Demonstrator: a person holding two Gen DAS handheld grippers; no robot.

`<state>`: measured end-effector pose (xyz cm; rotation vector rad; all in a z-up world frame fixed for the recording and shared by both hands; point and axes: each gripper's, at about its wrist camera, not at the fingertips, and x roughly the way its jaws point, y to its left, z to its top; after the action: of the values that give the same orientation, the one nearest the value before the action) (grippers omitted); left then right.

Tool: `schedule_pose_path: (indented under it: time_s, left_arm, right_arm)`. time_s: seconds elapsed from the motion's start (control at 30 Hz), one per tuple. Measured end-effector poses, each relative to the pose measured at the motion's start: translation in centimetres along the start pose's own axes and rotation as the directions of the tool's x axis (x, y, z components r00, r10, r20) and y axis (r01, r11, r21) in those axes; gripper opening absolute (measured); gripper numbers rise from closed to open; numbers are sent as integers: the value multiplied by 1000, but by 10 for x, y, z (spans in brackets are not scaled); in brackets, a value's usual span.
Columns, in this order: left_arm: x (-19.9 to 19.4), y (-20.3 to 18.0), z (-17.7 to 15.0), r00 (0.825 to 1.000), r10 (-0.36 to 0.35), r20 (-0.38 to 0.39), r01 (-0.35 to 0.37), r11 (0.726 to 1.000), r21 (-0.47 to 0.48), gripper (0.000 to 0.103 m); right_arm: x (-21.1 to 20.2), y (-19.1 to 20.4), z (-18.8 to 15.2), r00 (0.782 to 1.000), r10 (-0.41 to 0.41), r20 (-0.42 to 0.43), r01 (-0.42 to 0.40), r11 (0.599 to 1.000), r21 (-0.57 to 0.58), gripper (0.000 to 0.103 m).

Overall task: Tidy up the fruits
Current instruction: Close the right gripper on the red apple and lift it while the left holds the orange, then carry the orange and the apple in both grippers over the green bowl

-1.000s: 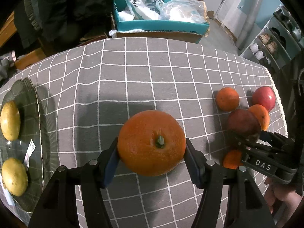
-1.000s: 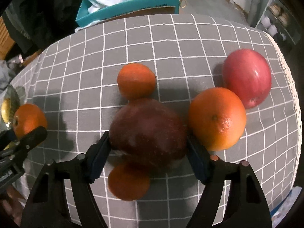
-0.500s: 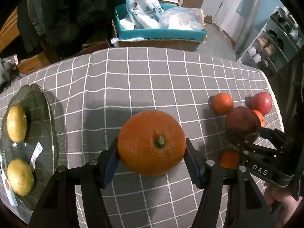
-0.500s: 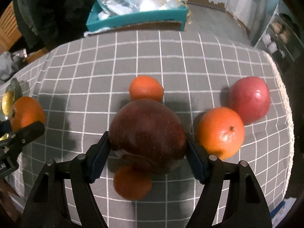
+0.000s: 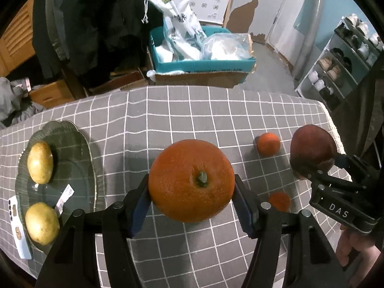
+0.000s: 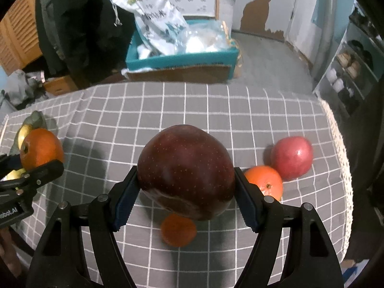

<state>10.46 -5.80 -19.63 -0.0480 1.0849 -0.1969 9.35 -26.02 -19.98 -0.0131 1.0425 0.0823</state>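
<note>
L gripper (image 5: 192,187) clamped on big orange (image 5: 191,180); R gripper (image 6: 186,187) clamped on dark apple (image 6: 186,170). On cloth: 3 oranges, 1 red apple (image 6: 291,157); 2 yellow fruits on plate (image 5: 79,148).

Left gripper (image 5: 192,206): angled steeply down, pads clamped on either side of a large orange (image 5: 191,180), which is clear of the cloth. Right gripper (image 6: 186,198): same downward tilt, pads pressed against the flanks of a dark red apple (image 6: 186,174), also off the surface. Part of the person's right hand (image 5: 355,249) shows behind the right gripper's body, wrapped round its handle.
</note>
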Motion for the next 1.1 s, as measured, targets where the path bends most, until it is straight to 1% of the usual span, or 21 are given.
schedule_pose_path:
  time_s: [0.33,0.7,0.9,1.1]
  left_arm:
    - [-35,4,2,998,-3,70,3,1000,2,65]
    - [-69,10,1,991,2,135,-2,1000,1,65]
    - [-83,16,0,987,5,159,-3,1000,-10,65]
    - [-89,28,-1,985,14,170,-8,999,-34,65]
  right_arm:
    - [-34,12,7,996,18,87,-15,999,-31,75]
    - [-76,19,13,984,39,173,-31,998,-48,75]
    - [-91,26,16,978,63,199,-51,997,-64,75]
    - [-92,40,20,975,84,204,-70,994,-78,75]
